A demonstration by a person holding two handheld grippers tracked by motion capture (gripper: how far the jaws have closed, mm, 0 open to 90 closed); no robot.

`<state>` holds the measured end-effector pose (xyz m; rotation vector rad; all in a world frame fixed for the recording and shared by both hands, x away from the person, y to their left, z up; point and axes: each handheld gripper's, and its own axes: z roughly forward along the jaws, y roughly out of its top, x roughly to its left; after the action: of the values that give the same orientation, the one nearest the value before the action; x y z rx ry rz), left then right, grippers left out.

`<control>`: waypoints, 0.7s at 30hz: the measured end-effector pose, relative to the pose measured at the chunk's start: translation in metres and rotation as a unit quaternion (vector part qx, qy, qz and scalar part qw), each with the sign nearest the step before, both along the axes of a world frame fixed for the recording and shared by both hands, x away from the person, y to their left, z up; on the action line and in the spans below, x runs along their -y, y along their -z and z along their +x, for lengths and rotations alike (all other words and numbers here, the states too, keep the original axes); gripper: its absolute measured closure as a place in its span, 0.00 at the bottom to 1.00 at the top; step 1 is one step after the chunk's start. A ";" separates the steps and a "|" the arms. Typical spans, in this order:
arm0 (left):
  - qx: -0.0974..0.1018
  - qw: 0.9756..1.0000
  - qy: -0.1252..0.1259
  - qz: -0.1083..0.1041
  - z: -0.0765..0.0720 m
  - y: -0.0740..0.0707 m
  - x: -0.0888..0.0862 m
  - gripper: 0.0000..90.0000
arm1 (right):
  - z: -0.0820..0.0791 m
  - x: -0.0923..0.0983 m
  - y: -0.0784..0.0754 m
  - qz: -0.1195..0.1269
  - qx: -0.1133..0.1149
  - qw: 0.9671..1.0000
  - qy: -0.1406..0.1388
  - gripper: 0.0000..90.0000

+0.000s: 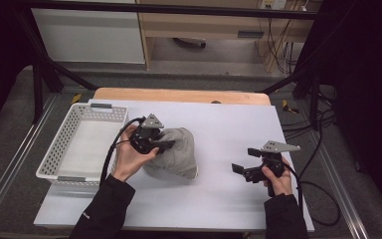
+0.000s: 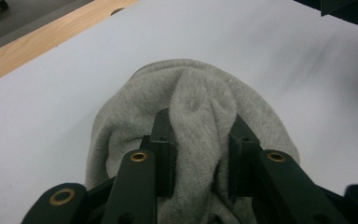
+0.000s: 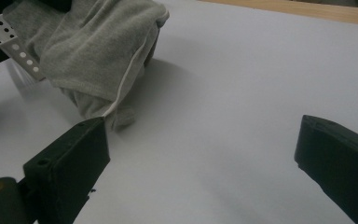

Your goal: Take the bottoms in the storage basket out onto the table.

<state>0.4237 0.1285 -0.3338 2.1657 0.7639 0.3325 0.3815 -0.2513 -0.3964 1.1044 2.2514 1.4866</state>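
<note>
Left claw pinches the grey cloth beside the basket

The left claw [image 1: 160, 145] is clamped on a fold of the grey cloth [image 1: 176, 154], bunched mid-counter [image 1: 229, 129], probably to lift it toward the white basket [image 1: 59, 149]; the right claw [image 1: 242, 171] waits apart, jaws wide and empty.

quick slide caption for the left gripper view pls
Left claw shut on a bunched fold of the grey cloth, which lies on the white table.
</note>
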 end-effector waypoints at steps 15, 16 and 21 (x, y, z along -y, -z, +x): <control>-0.010 1.000 0.012 0.001 0.001 0.011 0.003 0.75 | 0.000 0.000 0.000 0.000 0.001 1.000 0.000 0.04; -0.009 1.000 0.013 0.002 0.000 0.012 0.003 0.75 | 0.000 0.000 0.000 0.000 0.000 1.000 0.000 0.04; -0.015 1.000 0.018 0.000 0.000 0.017 0.004 0.73 | 0.000 0.000 0.000 0.001 0.002 1.000 0.000 0.04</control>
<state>0.4242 0.1241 -0.3508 2.1852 0.7408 0.2819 0.3813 -0.2516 -0.3960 1.1021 2.2473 1.4895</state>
